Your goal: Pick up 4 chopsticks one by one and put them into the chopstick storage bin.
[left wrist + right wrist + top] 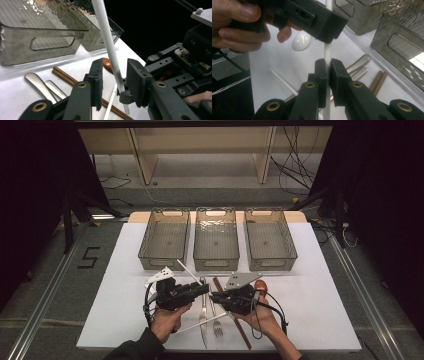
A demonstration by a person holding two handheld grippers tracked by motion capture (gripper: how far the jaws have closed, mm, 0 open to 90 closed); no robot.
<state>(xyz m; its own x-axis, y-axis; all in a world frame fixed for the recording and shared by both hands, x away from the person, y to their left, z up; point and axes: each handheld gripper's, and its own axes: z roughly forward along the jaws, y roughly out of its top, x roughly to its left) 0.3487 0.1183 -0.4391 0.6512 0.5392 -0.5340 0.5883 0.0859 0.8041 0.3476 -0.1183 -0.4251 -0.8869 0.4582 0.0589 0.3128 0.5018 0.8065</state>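
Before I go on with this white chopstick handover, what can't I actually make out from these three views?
- High view: both grippers cover the white chopstick where it is held, so the contact there is hidden.
- Left gripper view: the left gripper straddles the stick, but the right-hand pad hides whether it touches; the picture's top edge cuts the stick.
- Right gripper view: the right gripper clamps the stick; the left gripper's body hides its upper part.
- High view: the brown spoon is mostly hidden by the right gripper.

Overhead forward-down; two close claw-mounted views
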